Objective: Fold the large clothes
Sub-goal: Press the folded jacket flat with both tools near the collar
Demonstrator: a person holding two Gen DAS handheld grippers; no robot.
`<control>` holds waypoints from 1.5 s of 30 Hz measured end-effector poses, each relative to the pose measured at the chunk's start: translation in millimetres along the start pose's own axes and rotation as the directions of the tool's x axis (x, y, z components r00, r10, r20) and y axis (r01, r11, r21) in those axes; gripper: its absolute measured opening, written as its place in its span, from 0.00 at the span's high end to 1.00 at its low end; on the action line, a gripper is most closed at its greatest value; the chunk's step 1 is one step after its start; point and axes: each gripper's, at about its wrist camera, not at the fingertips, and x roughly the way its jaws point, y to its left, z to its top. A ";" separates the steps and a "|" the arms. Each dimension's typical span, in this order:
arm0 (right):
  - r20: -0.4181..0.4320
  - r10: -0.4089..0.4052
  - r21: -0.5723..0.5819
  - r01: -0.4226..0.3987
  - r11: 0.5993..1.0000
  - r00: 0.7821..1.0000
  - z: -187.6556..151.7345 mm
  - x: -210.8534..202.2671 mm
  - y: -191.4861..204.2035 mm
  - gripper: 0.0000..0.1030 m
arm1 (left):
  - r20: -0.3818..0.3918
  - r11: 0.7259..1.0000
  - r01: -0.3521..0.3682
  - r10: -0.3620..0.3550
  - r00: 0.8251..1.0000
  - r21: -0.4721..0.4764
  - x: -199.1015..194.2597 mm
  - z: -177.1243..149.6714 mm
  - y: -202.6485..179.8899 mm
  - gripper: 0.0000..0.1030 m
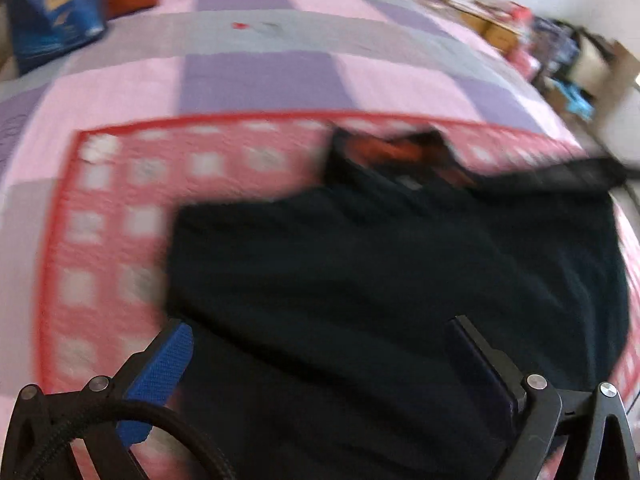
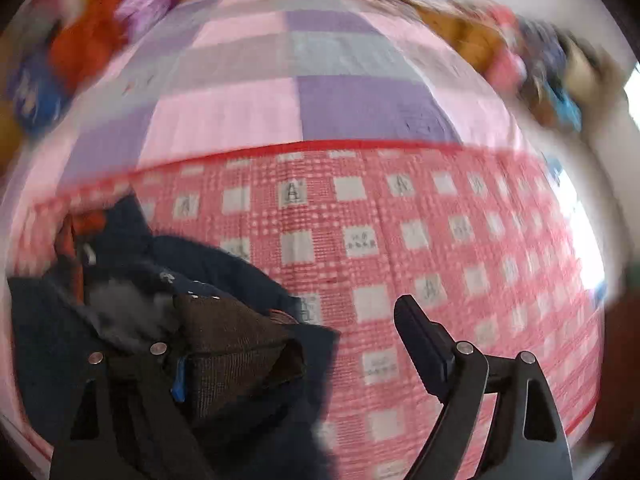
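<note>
Nearest, the left gripper (image 1: 320, 364) stands wide open over the dark navy garment (image 1: 380, 272), gripping nothing. The right gripper (image 2: 304, 344) is also spread; a brown ribbed cuff (image 2: 236, 344) drapes over its left finger, apparently just let go. The garment lies on a red-and-white checked cloth (image 2: 400, 240) over a pink-and-purple patchwork bedcover (image 1: 260, 76), likely laid flat for folding. Blur hides the far clutter.

We see the left gripper (image 1: 320, 344): black linkage arms, silver rivets, blue textured pads, a braided black cable (image 1: 168, 428). The right gripper (image 2: 296, 344) shows matching black arms and rivets.
</note>
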 end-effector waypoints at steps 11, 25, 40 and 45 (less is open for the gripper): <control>-0.003 -0.017 -0.139 0.017 0.990 1.000 14.5 -22.4 13.0 0.06 | -0.076 0.997 0.053 -0.049 0.996 0.048 57.1 -94.6 -120.8 0.01; 0.122 0.273 -0.361 -0.214 0.908 0.954 -252.6 -68.5 93.6 0.04 | -0.059 0.999 0.029 -0.031 0.998 -0.046 33.1 -158.4 -117.2 0.01; 0.126 0.119 -0.303 -0.076 0.950 0.985 -131.4 50.3 163.7 0.00 | -0.057 0.988 -0.049 0.041 0.998 -0.146 113.0 -60.2 -85.2 0.00; 0.139 0.151 -0.295 -0.104 0.950 0.979 -130.3 56.7 161.2 0.00 | -0.014 0.980 0.080 -0.084 0.996 -0.184 72.1 -64.9 -97.0 0.00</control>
